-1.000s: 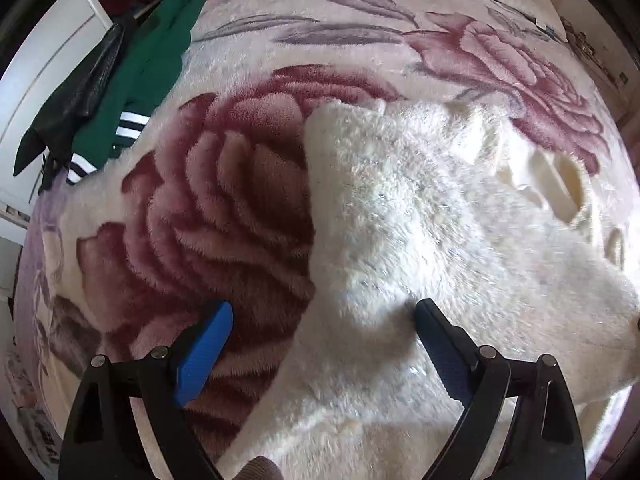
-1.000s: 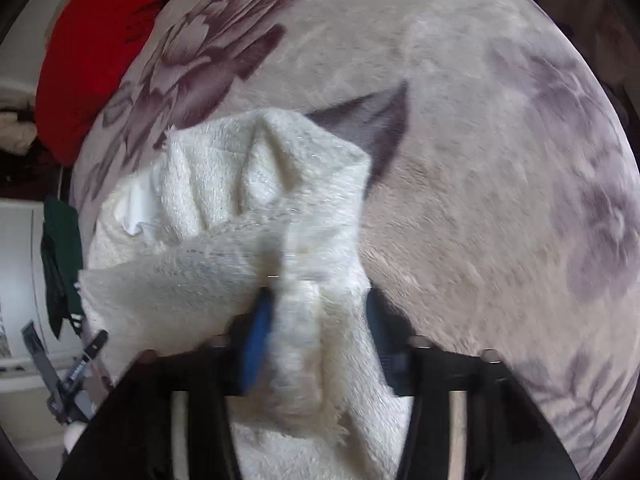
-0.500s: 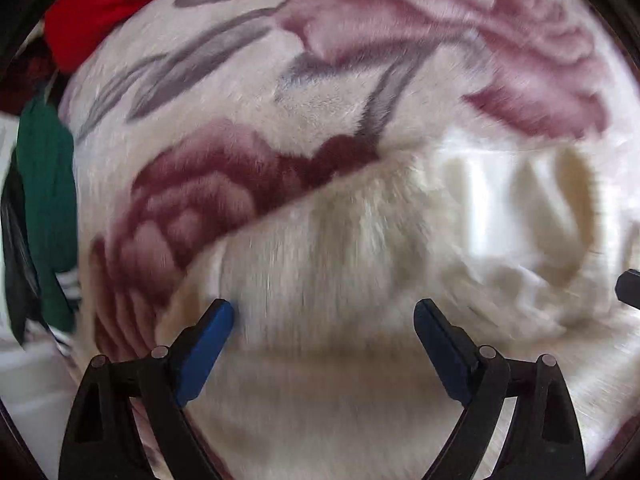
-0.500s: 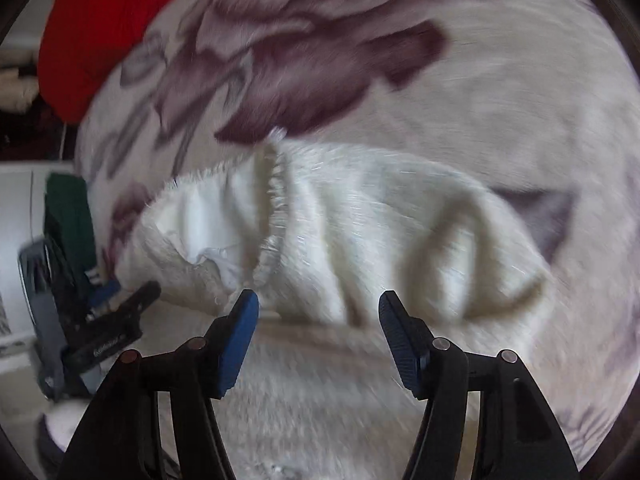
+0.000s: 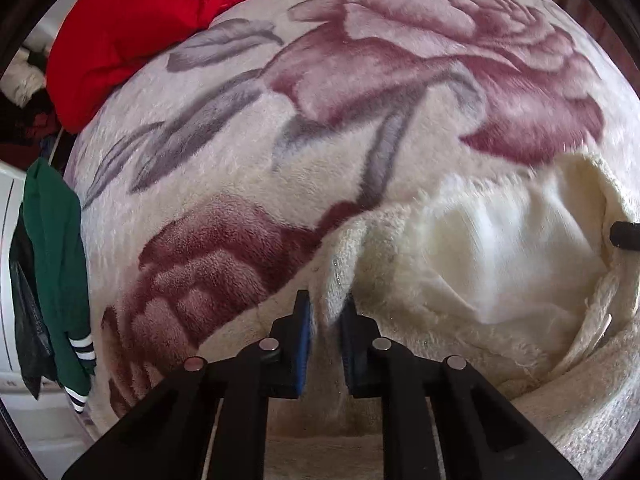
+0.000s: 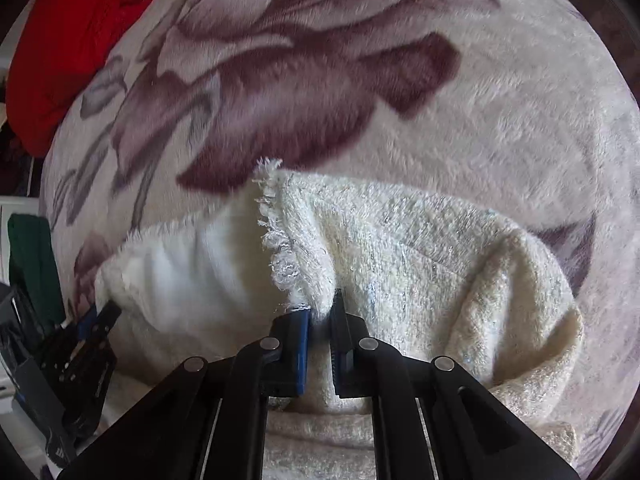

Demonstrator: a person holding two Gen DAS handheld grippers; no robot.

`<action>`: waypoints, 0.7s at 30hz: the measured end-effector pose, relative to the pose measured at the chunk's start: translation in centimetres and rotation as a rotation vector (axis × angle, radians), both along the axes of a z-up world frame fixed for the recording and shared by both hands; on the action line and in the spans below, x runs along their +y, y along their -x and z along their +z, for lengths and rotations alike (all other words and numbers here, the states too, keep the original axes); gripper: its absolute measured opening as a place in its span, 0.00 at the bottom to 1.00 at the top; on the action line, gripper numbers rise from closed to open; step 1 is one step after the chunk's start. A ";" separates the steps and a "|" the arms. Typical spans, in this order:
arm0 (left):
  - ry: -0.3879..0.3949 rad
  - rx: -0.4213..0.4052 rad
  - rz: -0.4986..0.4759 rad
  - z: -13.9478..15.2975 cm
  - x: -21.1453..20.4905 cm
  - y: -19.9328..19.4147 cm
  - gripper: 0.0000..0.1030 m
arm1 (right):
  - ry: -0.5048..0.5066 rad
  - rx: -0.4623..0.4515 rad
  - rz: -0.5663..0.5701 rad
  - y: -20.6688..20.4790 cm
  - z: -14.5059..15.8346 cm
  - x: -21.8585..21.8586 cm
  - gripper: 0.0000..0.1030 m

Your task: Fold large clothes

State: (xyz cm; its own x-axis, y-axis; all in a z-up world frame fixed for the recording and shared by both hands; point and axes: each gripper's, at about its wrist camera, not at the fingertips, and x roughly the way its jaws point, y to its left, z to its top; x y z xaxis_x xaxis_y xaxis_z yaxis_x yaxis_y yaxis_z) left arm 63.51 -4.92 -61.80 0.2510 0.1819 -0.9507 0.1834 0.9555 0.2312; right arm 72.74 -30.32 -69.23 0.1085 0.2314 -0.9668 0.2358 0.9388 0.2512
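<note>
A cream fluffy garment [image 5: 472, 264] with a smooth white lining lies on a floral plush blanket [image 5: 320, 80]. My left gripper [image 5: 326, 312] is shut on the garment's left edge, a fold of cream fabric pinched between its blue pads. In the right wrist view the same garment [image 6: 420, 248] shows a frayed edge. My right gripper [image 6: 320, 312] is shut on that edge, just below the fringe. The left gripper also shows at the left of the right wrist view [image 6: 92, 320]. The right gripper's tip peeks in at the right edge of the left wrist view [image 5: 624, 234].
A red garment [image 5: 132, 24] lies at the far left corner of the blanket. A green garment with white stripes [image 5: 56, 264] and a dark one hang off the left side by a white cabinet [image 5: 8, 320].
Both grippers were open half a second ago and have closed on the cream garment's edges. A second ago the right gripper held a bunch of it, then let go and re-gripped.
</note>
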 end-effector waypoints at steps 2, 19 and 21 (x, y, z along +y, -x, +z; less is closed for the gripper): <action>0.015 0.011 0.017 -0.2 0.1 -1.1 0.11 | 0.008 0.003 -0.014 -0.6 0.2 -0.4 0.09; 0.421 0.029 0.074 6.1 5.8 -0.3 0.74 | -0.111 -0.080 0.170 1.3 7.2 -6.5 0.67; 0.314 0.076 -0.009 4.2 4.5 -1.2 0.74 | -0.013 -0.079 0.198 -0.2 6.5 -6.6 0.67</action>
State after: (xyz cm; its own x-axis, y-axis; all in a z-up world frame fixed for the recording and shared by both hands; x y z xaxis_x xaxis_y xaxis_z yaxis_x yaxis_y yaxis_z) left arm 64.76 -0.42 -57.64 0.1771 -0.1249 -0.9762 0.1977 0.9762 -0.0891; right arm 72.94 -36.93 -62.72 0.1345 0.2685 -0.9538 0.0258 0.9613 0.2743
